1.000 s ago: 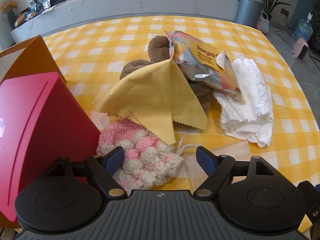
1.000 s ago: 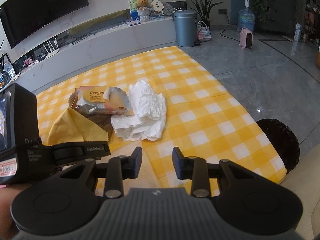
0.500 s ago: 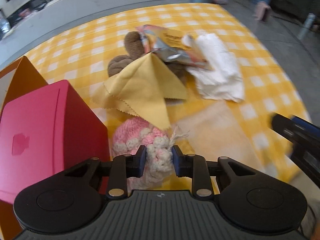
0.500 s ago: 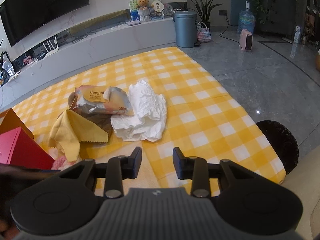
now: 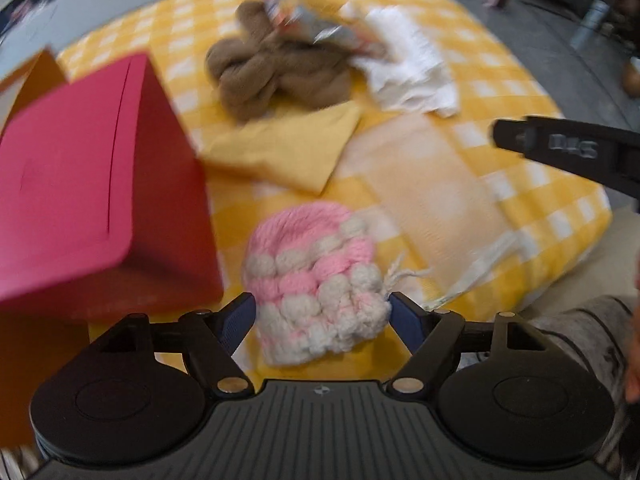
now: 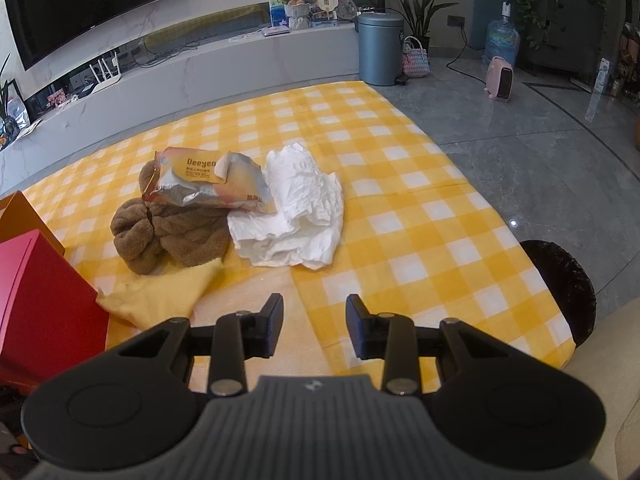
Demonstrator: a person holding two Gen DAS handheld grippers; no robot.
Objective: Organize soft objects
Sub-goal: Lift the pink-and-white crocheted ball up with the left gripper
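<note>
On the yellow checked bench (image 6: 420, 208), beside the red box (image 5: 80, 184), lies the pink-and-white knitted hat (image 5: 316, 280), between the left gripper's (image 5: 322, 316) just-reopened, spread fingers. The right gripper's (image 6: 314, 320) fingers stand partly apart, empty.

A pink-and-white knitted hat (image 5: 316, 280) lies near the desk's front edge. Behind it lies a flat yellow cloth (image 5: 288, 148), then a brown fleece bundle (image 6: 168, 236) under a foil wipes packet (image 6: 204, 184), with crumpled white tissue (image 6: 296, 216) alongside.

Left wrist view motion-blurred; right wrist view sharp, daylit w/ floor glare, fisheye-bent edges.
</note>
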